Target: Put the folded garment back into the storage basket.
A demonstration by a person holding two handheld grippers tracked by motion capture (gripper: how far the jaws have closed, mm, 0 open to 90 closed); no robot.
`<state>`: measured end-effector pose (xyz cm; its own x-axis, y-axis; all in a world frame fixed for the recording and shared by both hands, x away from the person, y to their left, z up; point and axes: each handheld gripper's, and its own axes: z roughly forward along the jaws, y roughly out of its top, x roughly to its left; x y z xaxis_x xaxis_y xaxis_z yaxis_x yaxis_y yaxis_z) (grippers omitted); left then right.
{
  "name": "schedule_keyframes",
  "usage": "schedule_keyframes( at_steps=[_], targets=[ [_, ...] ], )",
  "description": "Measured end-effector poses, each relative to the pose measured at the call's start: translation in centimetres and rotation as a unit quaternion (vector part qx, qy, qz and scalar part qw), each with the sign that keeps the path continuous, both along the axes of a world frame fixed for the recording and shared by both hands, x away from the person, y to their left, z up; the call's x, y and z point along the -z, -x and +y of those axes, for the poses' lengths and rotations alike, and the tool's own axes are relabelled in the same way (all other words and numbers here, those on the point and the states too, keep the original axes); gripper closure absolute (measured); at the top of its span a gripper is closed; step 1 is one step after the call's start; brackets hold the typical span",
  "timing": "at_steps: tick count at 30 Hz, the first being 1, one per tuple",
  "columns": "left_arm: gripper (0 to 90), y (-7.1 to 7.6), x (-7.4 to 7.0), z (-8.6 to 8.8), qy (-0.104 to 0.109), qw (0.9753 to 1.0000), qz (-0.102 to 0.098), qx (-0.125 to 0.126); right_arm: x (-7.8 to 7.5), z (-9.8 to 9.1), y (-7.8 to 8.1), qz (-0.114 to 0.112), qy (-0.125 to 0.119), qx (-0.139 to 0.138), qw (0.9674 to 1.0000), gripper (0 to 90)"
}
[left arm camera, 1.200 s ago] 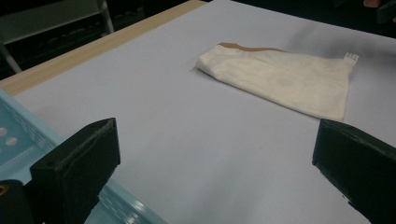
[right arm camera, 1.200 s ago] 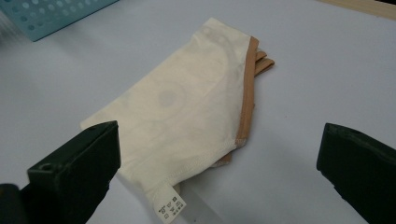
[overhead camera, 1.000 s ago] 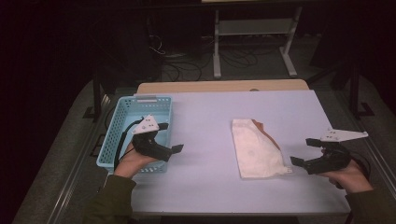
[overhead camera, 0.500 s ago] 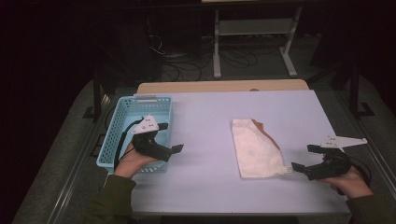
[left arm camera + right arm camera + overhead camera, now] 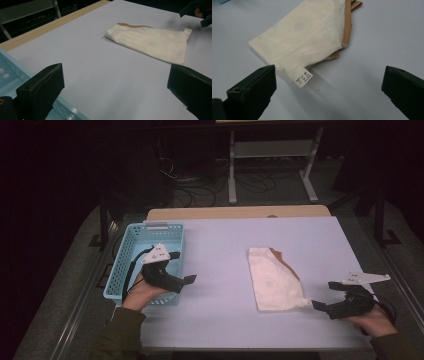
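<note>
Lying just ahead of the right gripper [image 5: 329, 82] (jaws spread wide): cream cloth [image 5: 307, 35]; label nearest.

You have one folded cream cloth [image 5: 274, 281] on the table [image 5: 225, 250], with one white care label [image 5: 302, 79] at its corner. You have one light blue basket [image 5: 131, 245] at the table's left edge. You hold two grippers, the left gripper [image 5: 189, 280] and the right gripper [image 5: 317, 306], one per hand.

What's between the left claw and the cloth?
Nothing: bare table runs from the left claw to the cloth, seen in the high view.
</note>
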<state>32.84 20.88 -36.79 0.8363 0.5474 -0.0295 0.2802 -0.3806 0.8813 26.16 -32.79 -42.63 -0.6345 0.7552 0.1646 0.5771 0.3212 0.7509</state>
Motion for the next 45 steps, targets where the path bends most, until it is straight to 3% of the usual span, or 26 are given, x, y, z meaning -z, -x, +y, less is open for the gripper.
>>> schedule_keyframes(
  at_steps=[11,45],
  targets=[
    [0.0,0.0,0.0,0.0,0.0,1.0,0.0,0.0,0.8,0.6,0.0,0.014,0.005,-0.012,0.9998,0.0],
    [0.0,0.0,0.0,-0.1,-0.003,1.0,-0.001,0.001,1.4,2.6,-0.3,0.021,0.018,-0.038,0.9989,0.0]
  ],
)
